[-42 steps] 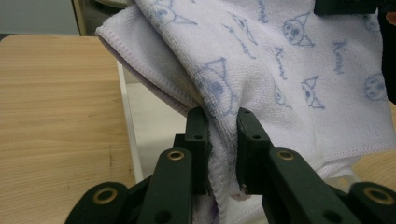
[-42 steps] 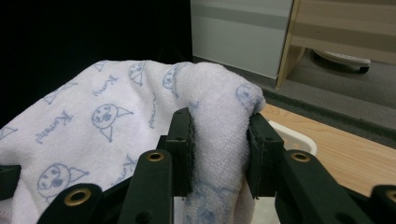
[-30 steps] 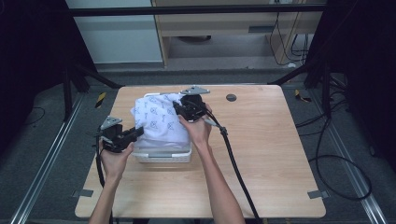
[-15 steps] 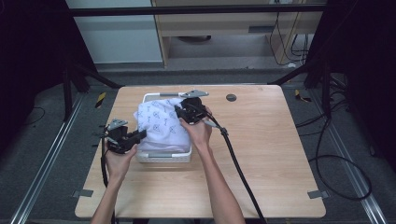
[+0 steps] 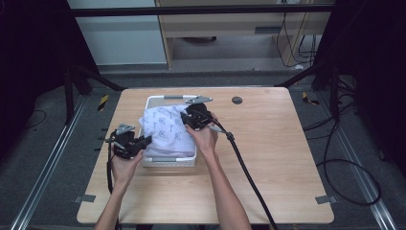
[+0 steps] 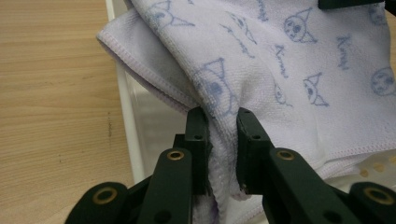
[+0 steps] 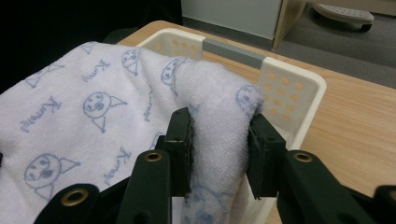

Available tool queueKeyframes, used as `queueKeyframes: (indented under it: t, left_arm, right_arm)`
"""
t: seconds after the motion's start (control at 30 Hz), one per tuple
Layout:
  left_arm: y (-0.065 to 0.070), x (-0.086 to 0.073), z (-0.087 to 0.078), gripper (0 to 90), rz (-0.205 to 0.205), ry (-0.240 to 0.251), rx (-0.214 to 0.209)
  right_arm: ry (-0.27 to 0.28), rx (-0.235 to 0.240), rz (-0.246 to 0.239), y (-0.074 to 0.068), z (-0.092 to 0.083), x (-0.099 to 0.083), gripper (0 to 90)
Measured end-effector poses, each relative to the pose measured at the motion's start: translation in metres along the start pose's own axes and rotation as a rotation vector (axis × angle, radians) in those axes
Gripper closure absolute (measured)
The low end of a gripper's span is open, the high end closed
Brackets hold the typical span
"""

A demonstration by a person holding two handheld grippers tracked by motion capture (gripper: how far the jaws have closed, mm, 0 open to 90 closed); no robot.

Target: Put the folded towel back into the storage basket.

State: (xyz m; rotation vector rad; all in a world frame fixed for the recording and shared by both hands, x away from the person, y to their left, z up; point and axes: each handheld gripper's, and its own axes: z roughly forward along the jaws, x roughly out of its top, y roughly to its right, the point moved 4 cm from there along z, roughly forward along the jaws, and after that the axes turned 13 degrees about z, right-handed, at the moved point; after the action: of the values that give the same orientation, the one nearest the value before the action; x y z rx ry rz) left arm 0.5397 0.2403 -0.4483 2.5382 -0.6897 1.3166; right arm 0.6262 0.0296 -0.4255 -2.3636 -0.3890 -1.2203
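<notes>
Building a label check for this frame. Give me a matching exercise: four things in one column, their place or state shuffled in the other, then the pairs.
Things:
1. towel
2. basket
3. left hand-held gripper
4. right hand-held gripper

Places or states:
A. white, perforated, standing on the table
B. shut on the towel's near-left edge
C. white with blue cat faces, draped over the basket
D. shut on a fold by the basket's far right

Pairs: 1-C, 2-A, 3-B, 4-D

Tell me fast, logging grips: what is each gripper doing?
Left gripper: closed on the towel.
Right gripper: closed on the same towel.
</notes>
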Motion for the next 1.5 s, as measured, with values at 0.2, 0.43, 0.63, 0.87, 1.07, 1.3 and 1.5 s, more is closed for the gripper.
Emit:
queueKeyframes:
  t: [0.2, 0.43, 0.63, 0.87, 1.07, 1.3, 1.5]
  left_arm:
    - [0.000, -0.003, 0.005, 76.6, 0.004, -0.017, 0.001]
    - [0.000, -0.007, 0.010, 76.5, 0.011, -0.049, -0.002]
    - [-0.001, -0.009, 0.013, 76.5, 0.012, -0.063, 0.002]
    - [-0.001, -0.011, 0.016, 76.3, 0.020, -0.083, 0.008]
    - [0.001, -0.011, 0.016, 76.0, 0.038, -0.094, 0.019]
    - [0.001, -0.011, 0.016, 73.7, 0.035, -0.091, 0.025]
    - [0.000, -0.011, 0.016, 70.7, 0.033, -0.092, 0.031]
  right_arm:
    - [-0.015, -0.007, 0.005, 0.002, 0.004, -0.004, 65.8]
    - [-0.040, -0.020, -0.009, 0.004, 0.010, -0.009, 65.3]
    - [-0.055, -0.024, -0.006, 0.005, 0.013, -0.014, 65.2]
    - [-0.065, -0.028, -0.011, 0.009, 0.017, -0.019, 64.8]
    - [-0.084, -0.031, 0.012, 0.013, 0.019, -0.026, 65.2]
    - [-0.088, -0.041, -0.001, 0.013, 0.020, -0.026, 63.8]
    - [-0.098, -0.052, -0.015, 0.014, 0.021, -0.027, 62.9]
